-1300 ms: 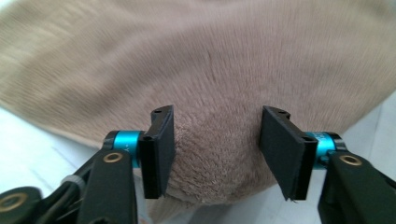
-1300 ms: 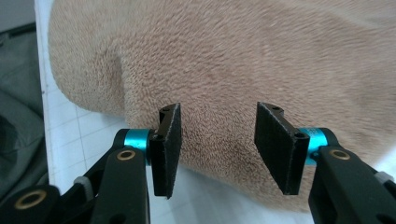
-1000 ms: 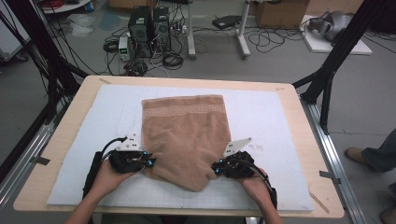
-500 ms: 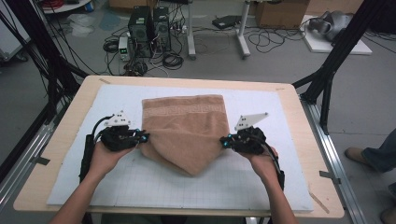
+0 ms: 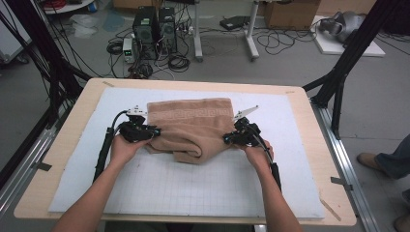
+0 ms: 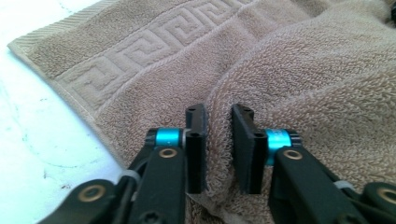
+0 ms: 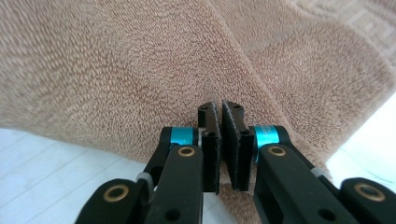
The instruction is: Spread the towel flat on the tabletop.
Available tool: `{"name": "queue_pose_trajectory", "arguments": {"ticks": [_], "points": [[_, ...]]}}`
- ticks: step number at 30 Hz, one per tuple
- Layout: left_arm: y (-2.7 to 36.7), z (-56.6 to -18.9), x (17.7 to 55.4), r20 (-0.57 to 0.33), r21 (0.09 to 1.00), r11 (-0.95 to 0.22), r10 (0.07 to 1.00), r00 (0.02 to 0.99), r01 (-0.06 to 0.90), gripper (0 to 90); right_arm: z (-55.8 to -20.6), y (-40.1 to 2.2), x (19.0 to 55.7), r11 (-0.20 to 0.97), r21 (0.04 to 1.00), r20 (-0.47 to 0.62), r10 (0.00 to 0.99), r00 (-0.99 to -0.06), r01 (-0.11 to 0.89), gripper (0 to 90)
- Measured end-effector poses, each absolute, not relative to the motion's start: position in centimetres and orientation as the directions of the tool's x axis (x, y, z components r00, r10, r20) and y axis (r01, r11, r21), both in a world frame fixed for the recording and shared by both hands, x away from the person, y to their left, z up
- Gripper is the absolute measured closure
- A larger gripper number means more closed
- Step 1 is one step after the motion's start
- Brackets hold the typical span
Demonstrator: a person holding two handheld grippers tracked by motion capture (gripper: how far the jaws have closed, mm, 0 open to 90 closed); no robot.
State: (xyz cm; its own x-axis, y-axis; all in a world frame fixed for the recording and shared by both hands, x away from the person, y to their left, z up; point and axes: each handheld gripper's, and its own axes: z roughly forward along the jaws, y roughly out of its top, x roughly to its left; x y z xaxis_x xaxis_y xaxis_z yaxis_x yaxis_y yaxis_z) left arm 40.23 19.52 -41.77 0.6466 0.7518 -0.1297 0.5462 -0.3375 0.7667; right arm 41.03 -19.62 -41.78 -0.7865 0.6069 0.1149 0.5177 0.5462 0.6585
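Observation:
A brown towel (image 5: 191,125) with a key-pattern border lies on the white grid mat (image 5: 193,188), its near part bunched and folded back over the far part. My left gripper (image 5: 153,133) is at the towel's left edge. In the left gripper view a thick fold of towel (image 6: 303,70) fills the gap of my left gripper (image 6: 219,112), touching both pads. My right gripper (image 5: 226,139) is at the towel's right edge. In the right gripper view my right gripper (image 7: 219,108) pinches a thin edge of towel (image 7: 116,70). Both sets of jaws have just been opening a little, with towel still between them.
The mat lies on a wooden table (image 5: 48,179) with black frame legs (image 5: 338,82) at its far corners. Computer towers (image 5: 154,24) and cables sit on the floor beyond. A person's shoe (image 5: 370,159) is at the right.
Both hands moved away from the person, carrying the towel's near edge over its far half. The hanging point of cloth now lies bunched on the mat.

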Motion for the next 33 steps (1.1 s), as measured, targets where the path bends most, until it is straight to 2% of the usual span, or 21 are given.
{"name": "queue_pose_trajectory", "arguments": {"ticks": [2, 3, 4, 7, 13, 20, 27, 29, 31, 32, 33], "points": [[19.8, -41.3, 39.9, -0.11, 0.77, -0.354, 0.747, 0.656, 0.531, 70.1, -41.7, -19.8, 41.0, 0.538, 0.665, 0.119, 0.609, -0.784, 0.518, 77.5], [20.0, -40.9, 39.6, -0.103, 0.771, -0.358, 0.745, 0.659, 0.526, 62.1, -41.2, -20.0, 40.7, 0.53, 0.679, 0.11, 0.61, -0.785, 0.508, 70.7], [20.2, -40.5, 39.4, -0.107, 0.778, -0.352, 0.742, 0.661, 0.52, 62.1, -41.2, -20.0, 40.7, 0.53, 0.679, 0.11, 0.61, -0.785, 0.508, 70.7], [20.9, -39.2, 38.2, -0.078, 0.795, -0.361, 0.737, 0.671, 0.488, 52.3, -39.7, -20.8, 39.3, 0.511, 0.712, 0.09, 0.614, -0.784, 0.482, 64.5], [22.1, -37.1, 35.6, -0.059, 0.821, -0.366, 0.707, 0.704, 0.437, 45.2, -38.1, -21.7, 36.2, 0.509, 0.749, 0.068, 0.579, -0.813, 0.425, 59.5], [20.0, -37.6, 32.3, -0.03, 0.824, -0.43, 0.616, 0.787, 0.368, 45.6, -39.3, -20.6, 33.6, 0.559, 0.742, 0.048, 0.507, -0.86, 0.371, 56.9], [16.1, -41.3, 32.8, 0.006, 0.733, -0.57, 0.552, 0.834, 0.372, 46.8, -42.2, -17.8, 34.0, 0.604, 0.692, 0.085, 0.475, -0.876, 0.395, 51.7], [15.6, -42.0, 33.4, 0.002, 0.722, -0.574, 0.562, 0.827, 0.387, 52.8, -42.6, -16.5, 34.6, 0.601, 0.7, 0.074, 0.476, -0.876, 0.385, 51.7], [15.4, -42.4, 34.0, 0.005, 0.729, -0.558, 0.584, 0.812, 0.397, 58.3, -42.9, -15.9, 35.1, 0.585, 0.714, 0.075, 0.483, -0.872, 0.385, 56.0], [15.4, -42.5, 34.3, 0.001, 0.732, -0.55, 0.591, 0.806, 0.403, 58.3, -42.9, -15.9, 35.1, 0.585, 0.714, 0.075, 0.483, -0.872, 0.385, 56.0], [15.4, -42.6, 34.5, -0.002, 0.735, -0.542, 0.6, 0.8, 0.408, 63.5, -43.4, -15.3, 35.6, 0.594, 0.705, 0.066, 0.49, -0.869, 0.389, 62.3]]}}
